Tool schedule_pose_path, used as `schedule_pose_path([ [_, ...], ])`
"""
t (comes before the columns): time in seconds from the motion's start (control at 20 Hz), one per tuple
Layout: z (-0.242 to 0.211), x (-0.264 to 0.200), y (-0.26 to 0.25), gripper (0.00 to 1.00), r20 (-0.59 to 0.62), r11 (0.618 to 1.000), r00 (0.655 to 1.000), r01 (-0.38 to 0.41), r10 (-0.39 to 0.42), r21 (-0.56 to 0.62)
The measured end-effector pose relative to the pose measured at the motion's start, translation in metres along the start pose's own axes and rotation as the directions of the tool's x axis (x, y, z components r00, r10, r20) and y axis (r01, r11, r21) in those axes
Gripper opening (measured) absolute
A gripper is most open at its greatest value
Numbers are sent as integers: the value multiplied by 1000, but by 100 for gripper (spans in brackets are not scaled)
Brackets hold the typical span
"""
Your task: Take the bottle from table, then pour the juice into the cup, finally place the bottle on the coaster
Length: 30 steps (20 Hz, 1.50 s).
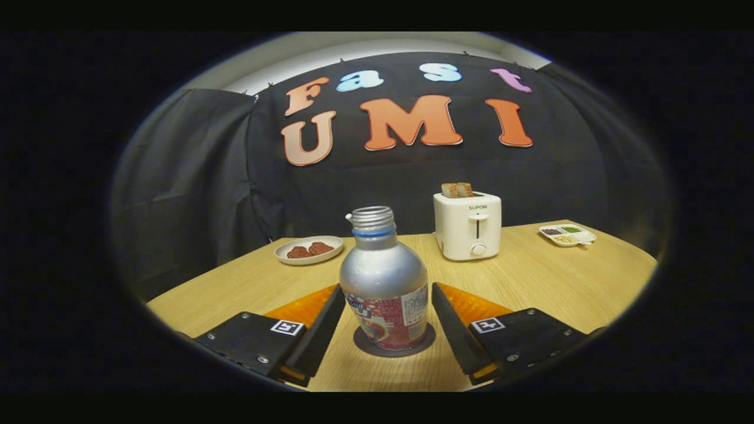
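Tongs [387,321] stand apart, one finger on each side of the bottle [386,288], with a small gap showing between each finger and the bottle's sides, so neither finger presses on it. Silver and uncapped, with a blue ring under its threaded neck and a coloured label round its lower half, the bottle stands upright on a dark round coaster [394,347] that lies on the wooden bench [530,277] between the fingers. Beyond the bottle, to its left, sits an oval plate [308,249] carrying two brown pieces of food. To its right stands a white toaster [468,225] with bread in its slot, and farther right lies a small divided dish [568,234].
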<state>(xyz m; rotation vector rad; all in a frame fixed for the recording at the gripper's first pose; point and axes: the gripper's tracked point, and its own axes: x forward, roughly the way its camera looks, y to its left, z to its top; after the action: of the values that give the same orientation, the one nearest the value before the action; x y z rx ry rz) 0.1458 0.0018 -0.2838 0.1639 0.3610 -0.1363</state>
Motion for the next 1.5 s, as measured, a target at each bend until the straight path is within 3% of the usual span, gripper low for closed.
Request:
schedule_pose_path([
  [0.35, 77, -64, 6, 95, 143, 998, 988, -48, 54, -40],
  [0.6, 137, -117, -16, 95, 258, 996, 963, -71, 82, -50],
  [0.75, 165, -145, -42, 95, 317, 995, 946, -41, 70, -95],
  [1.05, 179, -172, -102, 95, 355, 997, 934, -7, 34, -76],
  [1.5, 175, -202, -216, 95, 429, 979, 900, 151, -78, -138],
])
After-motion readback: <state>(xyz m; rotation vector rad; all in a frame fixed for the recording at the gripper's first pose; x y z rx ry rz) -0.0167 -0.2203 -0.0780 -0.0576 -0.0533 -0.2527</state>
